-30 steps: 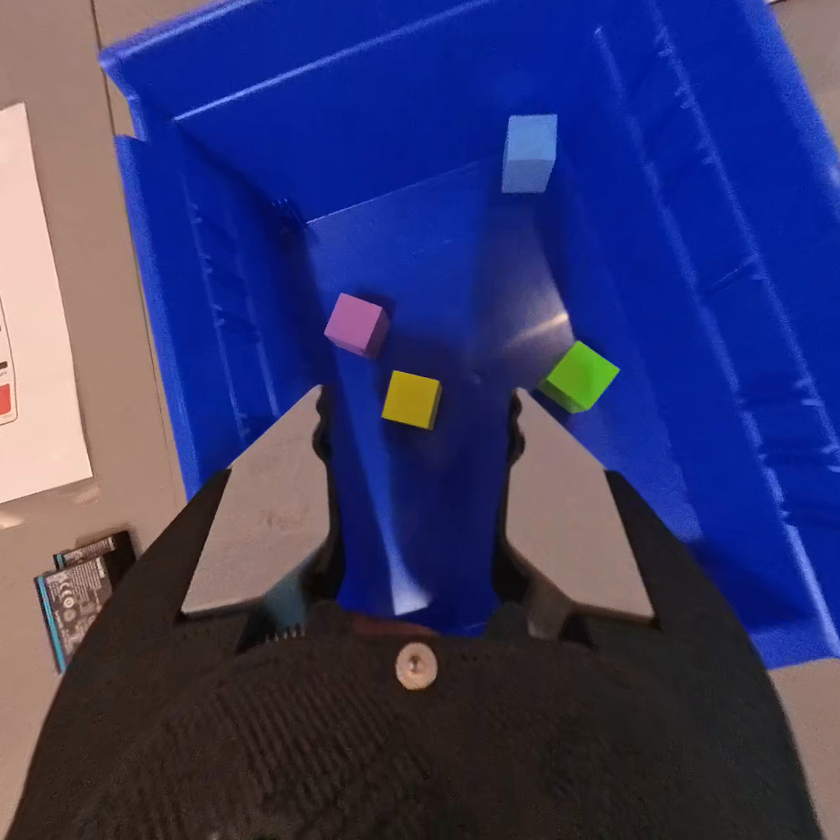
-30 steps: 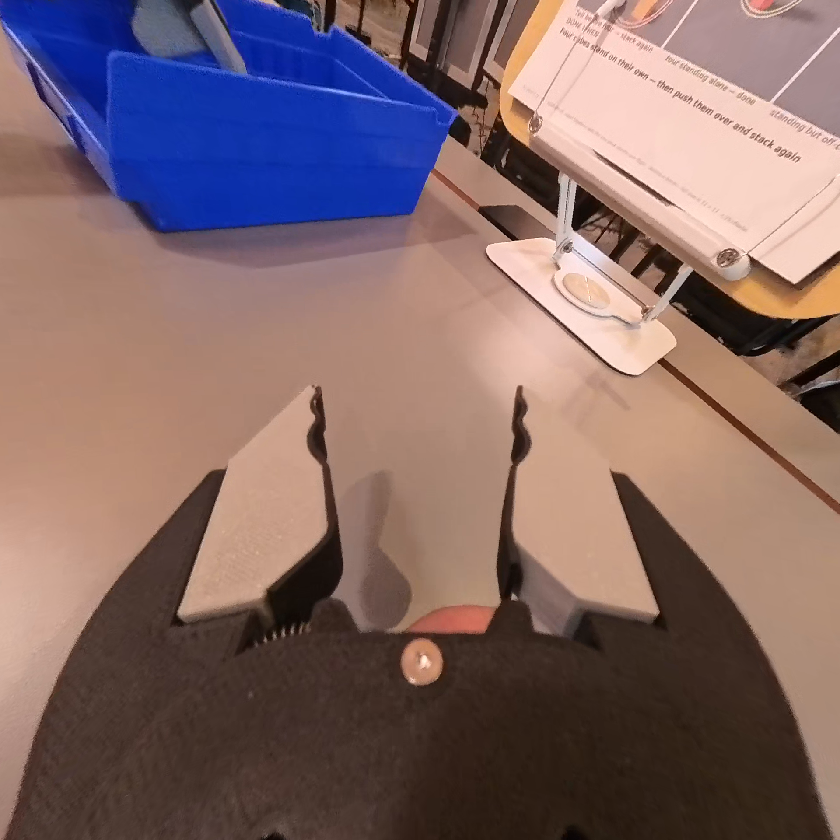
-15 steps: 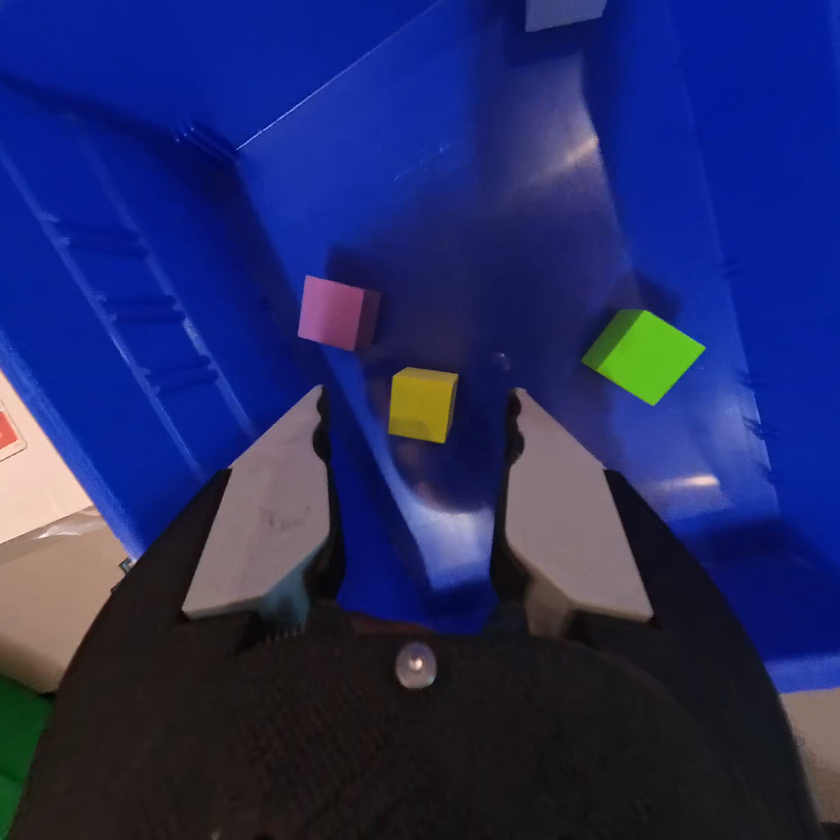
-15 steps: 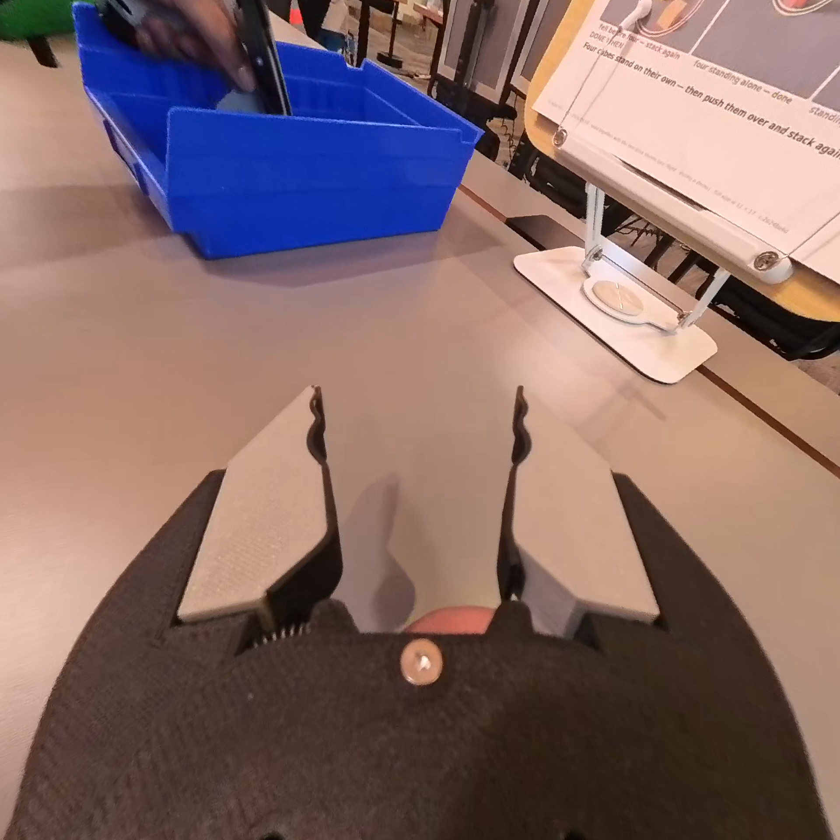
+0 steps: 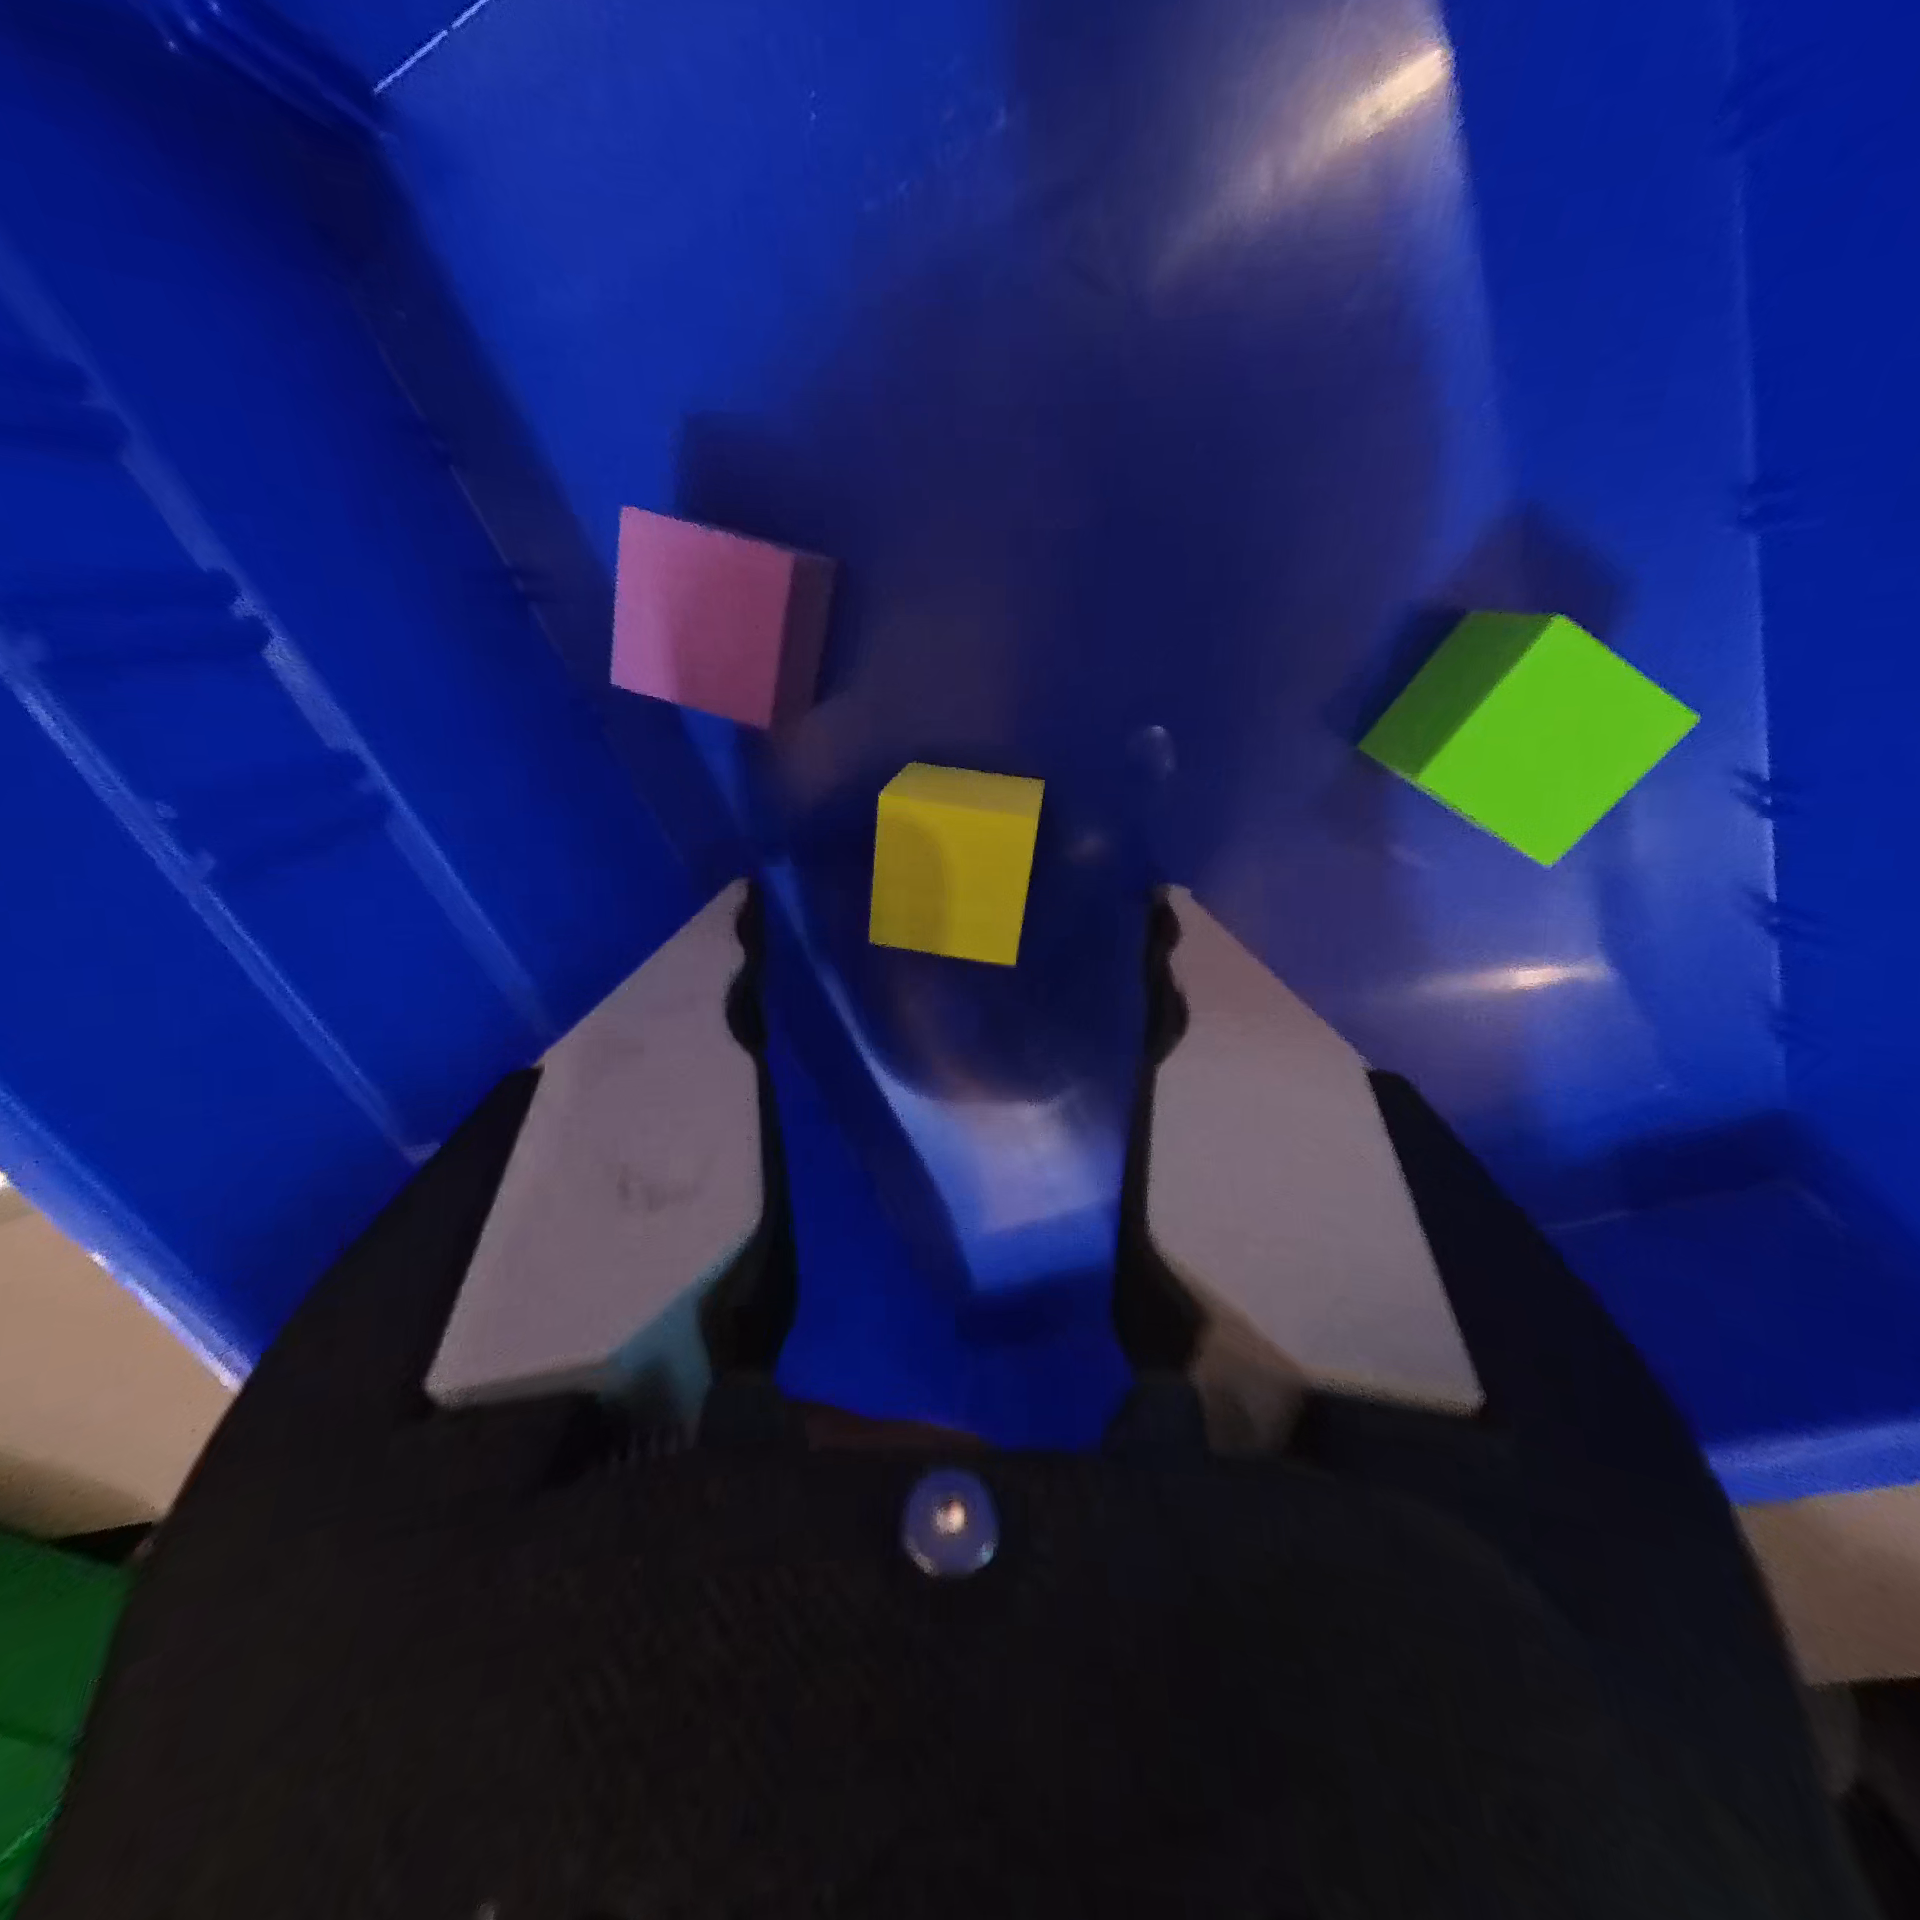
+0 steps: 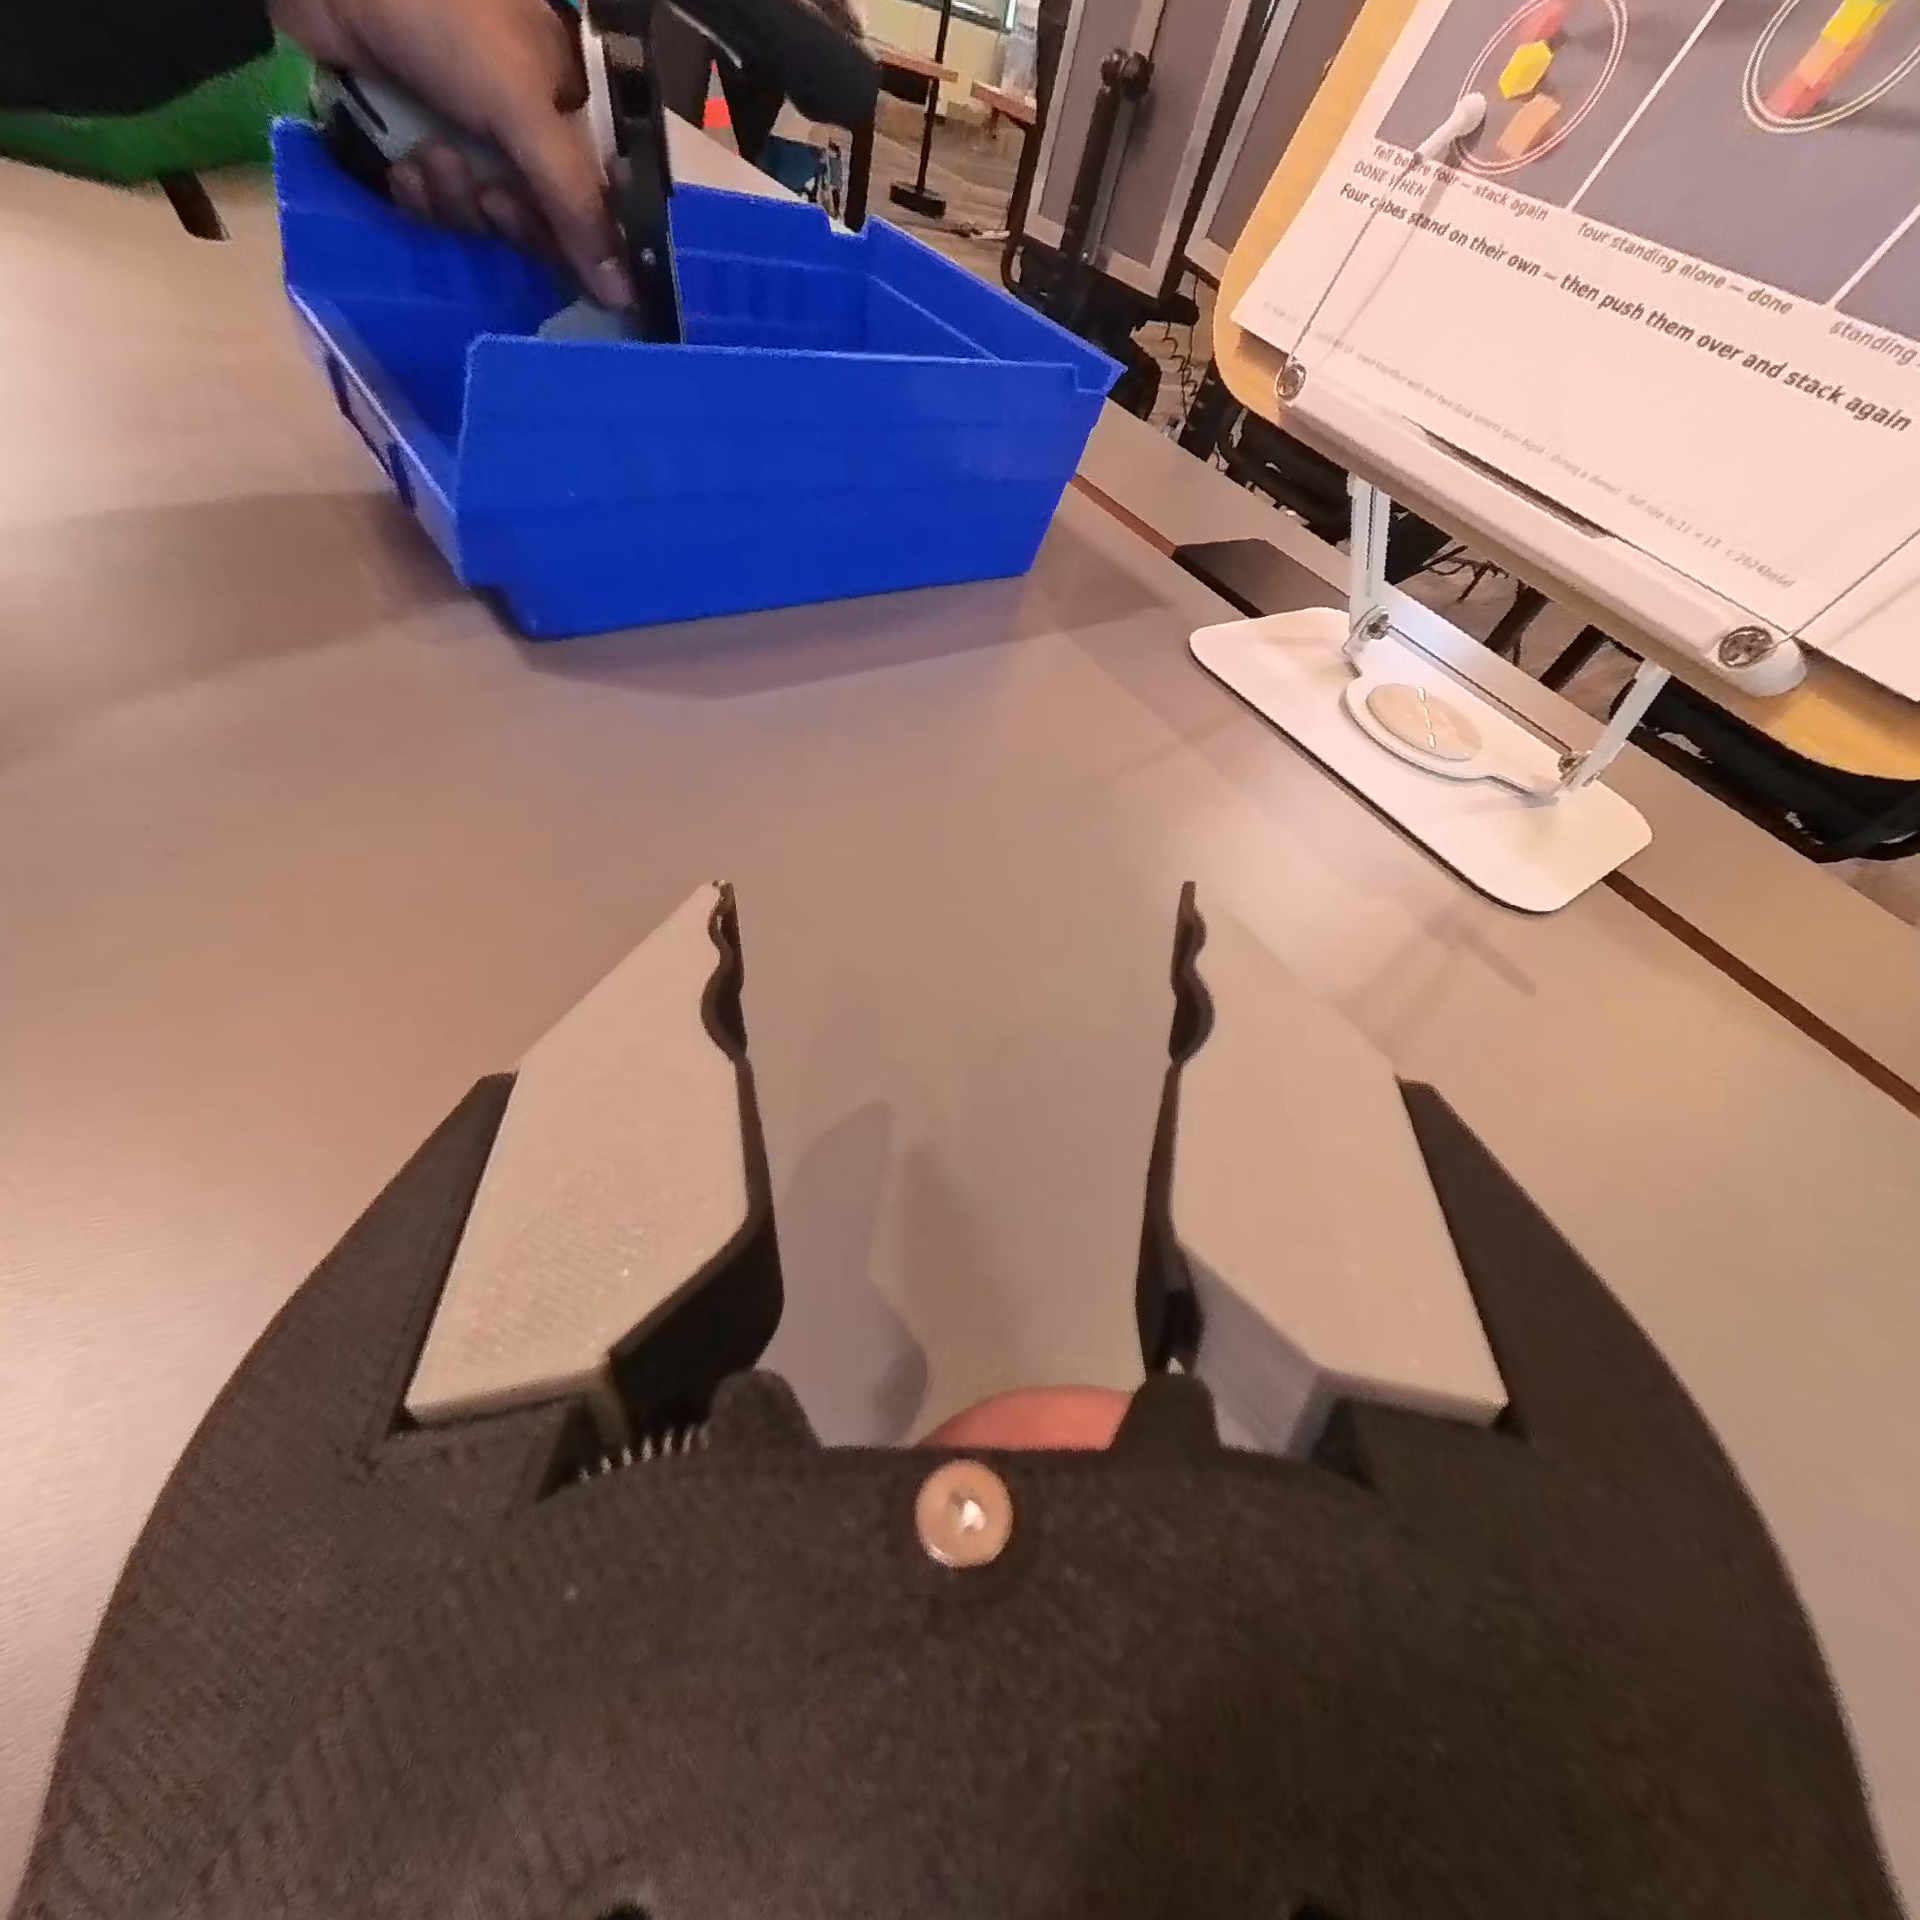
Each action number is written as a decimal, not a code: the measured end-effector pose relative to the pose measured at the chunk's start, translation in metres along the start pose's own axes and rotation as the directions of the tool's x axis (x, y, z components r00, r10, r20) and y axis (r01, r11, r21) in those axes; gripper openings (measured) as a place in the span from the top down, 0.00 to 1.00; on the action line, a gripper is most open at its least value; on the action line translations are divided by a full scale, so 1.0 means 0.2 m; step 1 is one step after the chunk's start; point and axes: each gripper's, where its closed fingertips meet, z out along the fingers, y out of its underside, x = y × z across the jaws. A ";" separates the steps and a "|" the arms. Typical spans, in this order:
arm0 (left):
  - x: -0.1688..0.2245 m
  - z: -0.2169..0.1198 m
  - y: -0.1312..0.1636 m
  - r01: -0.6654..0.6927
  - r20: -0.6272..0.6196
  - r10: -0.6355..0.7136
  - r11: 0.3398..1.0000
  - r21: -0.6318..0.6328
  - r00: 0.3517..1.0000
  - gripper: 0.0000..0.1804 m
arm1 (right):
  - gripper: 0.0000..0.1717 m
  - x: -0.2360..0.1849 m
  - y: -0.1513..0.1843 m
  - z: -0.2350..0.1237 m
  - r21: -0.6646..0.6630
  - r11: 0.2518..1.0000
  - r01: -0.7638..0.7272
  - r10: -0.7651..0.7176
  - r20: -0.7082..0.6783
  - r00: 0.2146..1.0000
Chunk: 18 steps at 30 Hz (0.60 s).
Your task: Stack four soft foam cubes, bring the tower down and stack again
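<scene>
My left gripper is open inside the blue bin. A yellow foam cube lies on the bin floor just ahead of the fingertips, between their lines, with a gap to each pad. A pink cube lies farther left and a green cube to the right. My right gripper is open and empty above the bare table. In the right wrist view the left gripper, held by a hand, reaches down into the blue bin.
A white stand holding an instruction sheet is at the table's right side. A table seam runs along the right. Chairs and stands are beyond the table's far edge. Left tips to right tips: about 40 centimetres. The pink cube is about 5 centimetres from my left fingertips.
My left gripper has gone down deeper into the bin toward the yellow cube, which now looks larger; the light blue cube has left the view. My right gripper has drawn back slightly, still open.
</scene>
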 end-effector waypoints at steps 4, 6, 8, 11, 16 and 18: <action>0.05 0.00 0.00 0.013 -0.071 -0.012 1.000 0.012 0.997 0.79 | 0.53 -0.01 -0.01 0.00 0.003 1.000 0.005 -0.005 0.006 1.000; 0.05 0.00 0.00 -0.003 -0.074 0.005 1.000 0.026 0.997 0.85 | 0.53 -0.01 0.00 0.00 -0.001 1.000 0.009 -0.009 0.005 1.000; 0.03 -0.01 0.00 -0.028 -0.047 0.030 0.999 0.041 0.998 0.85 | 0.53 -0.01 0.00 0.00 0.000 1.000 0.006 -0.006 0.001 1.000; 0.04 -0.05 -0.02 -0.034 -0.068 0.040 0.995 0.095 0.997 0.85 | 0.53 0.00 0.00 -0.01 0.003 1.000 -0.008 0.008 0.001 1.000; 0.01 -0.13 -0.02 -0.061 -0.038 0.066 0.990 0.130 0.997 0.85 | 0.53 -0.01 -0.01 -0.01 0.006 1.000 -0.005 0.005 0.007 1.000; 0.01 -0.17 -0.02 -0.075 -0.030 0.080 0.987 0.141 0.996 0.85 | 0.53 -0.01 -0.01 -0.01 0.005 1.000 0.001 -0.001 0.009 1.000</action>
